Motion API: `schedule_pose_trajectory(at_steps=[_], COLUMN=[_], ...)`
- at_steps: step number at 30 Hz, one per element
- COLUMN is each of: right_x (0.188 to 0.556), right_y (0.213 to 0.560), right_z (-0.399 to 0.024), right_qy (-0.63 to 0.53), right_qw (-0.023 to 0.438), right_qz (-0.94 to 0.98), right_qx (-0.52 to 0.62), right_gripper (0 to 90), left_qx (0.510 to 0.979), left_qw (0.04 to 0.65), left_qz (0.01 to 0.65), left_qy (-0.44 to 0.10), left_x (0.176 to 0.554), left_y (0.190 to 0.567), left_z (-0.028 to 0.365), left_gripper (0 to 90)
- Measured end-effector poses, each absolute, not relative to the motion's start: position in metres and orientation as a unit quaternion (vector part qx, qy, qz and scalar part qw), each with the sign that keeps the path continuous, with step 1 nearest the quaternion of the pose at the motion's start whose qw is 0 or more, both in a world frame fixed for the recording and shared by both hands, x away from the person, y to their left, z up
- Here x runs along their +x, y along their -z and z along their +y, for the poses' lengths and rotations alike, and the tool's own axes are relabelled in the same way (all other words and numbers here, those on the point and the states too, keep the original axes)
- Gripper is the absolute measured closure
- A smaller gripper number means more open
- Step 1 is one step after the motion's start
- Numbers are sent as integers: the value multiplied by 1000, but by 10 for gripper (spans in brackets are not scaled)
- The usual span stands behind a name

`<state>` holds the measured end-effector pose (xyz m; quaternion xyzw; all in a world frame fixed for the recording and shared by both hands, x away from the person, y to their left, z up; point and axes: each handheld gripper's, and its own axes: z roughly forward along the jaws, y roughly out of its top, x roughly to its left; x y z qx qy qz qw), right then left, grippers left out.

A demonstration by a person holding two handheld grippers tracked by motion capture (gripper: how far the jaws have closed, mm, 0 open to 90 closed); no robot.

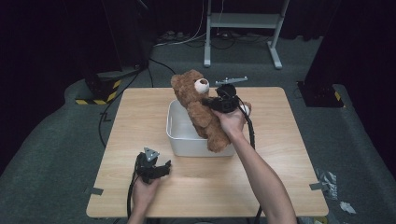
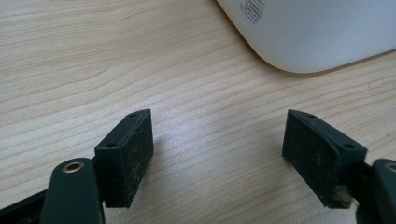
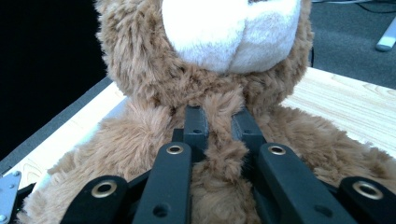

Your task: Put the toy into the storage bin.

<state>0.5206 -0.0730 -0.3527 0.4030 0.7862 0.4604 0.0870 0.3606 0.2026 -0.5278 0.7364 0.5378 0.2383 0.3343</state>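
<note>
Teddy bear (image 1: 201,109) tilted over tub (image 1: 180,137), head up-left | right tool (image 3: 219,122) clamped on chest | left tool (image 2: 217,156) apart

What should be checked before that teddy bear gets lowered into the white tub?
1. Grip on the teddy bear: right gripper pinches a tuft of chest fur just under the chin: ok, though a shallow hold.
2. Bear over the tub: its legs hang at the near wall, not yet inside: not ok.
3. Tub has room: the part that shows looks bare: ok.
4. Left gripper: open, beside the tub on the table, out of the way: ok.
5. Tub steady: nothing holds it: cannot tell.
</note>
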Motion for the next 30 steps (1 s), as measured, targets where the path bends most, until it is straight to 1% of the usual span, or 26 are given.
schedule_pose_trajectory(at_steps=[16,30], right_x=[522,523], right_y=[355,359], right_z=[-75,-75], right_qy=[-445,-433], right_qw=[69,63], right_qz=[797,807], right_qx=[403,398], right_gripper=[798,794], left_qx=[737,738], left_qw=[333,333], left_qz=[538,536], left_qy=[-238,-240], left_x=[360,361], left_y=[528,528], left_z=[202,203], left_gripper=[248,247])
